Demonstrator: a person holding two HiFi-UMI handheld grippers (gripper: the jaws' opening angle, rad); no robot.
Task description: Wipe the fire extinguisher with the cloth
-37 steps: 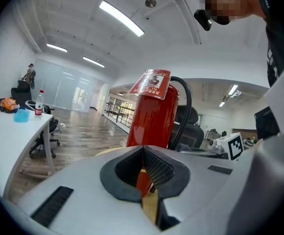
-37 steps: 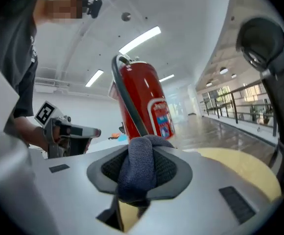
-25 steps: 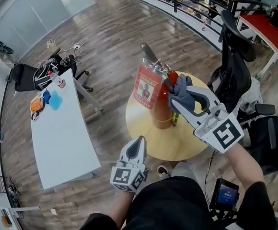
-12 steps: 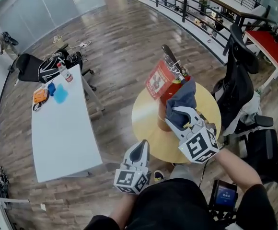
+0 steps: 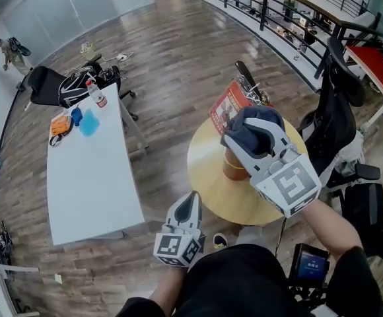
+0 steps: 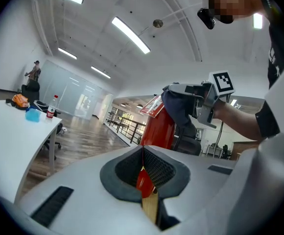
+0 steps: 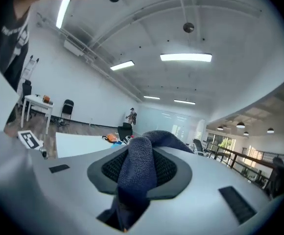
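A red fire extinguisher stands on the round yellow table. Its red tag and black handle stick out at the top. My right gripper is shut on a dark blue cloth and presses it against the extinguisher's upper body, hiding most of it. In the right gripper view the cloth bulges out between the jaws. My left gripper hangs low before the table, shut and holding nothing. From the left gripper view I see the extinguisher with the cloth on it.
A long white table at the left carries a bottle, an orange item and blue items. Black office chairs stand right of the round table. A railing runs along the back, with a red table beyond.
My right gripper has dragged the cloth down the extinguisher's side and back up over its upper body. The left gripper has stayed low and shut.
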